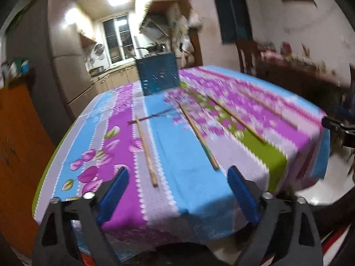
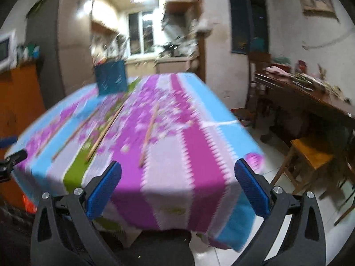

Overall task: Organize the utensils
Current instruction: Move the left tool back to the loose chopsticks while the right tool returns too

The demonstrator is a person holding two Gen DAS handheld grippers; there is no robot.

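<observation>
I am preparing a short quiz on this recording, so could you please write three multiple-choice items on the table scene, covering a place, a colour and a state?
1. Where does the blue basket stand?
A. at the table's far end
B. on the floor
C. on the wooden stool

2. What colour are the pads of the left tongs?
A. red
B. blue
C. white

3. What is the state of the right tongs?
A. shut on a chopstick
B. shut, empty
C. open, empty

Answers:
1 A, it stands on the tablecloth beyond the chopsticks.
2 B, both pads show blue.
3 C, only tablecloth shows between the spread pads.
</observation>
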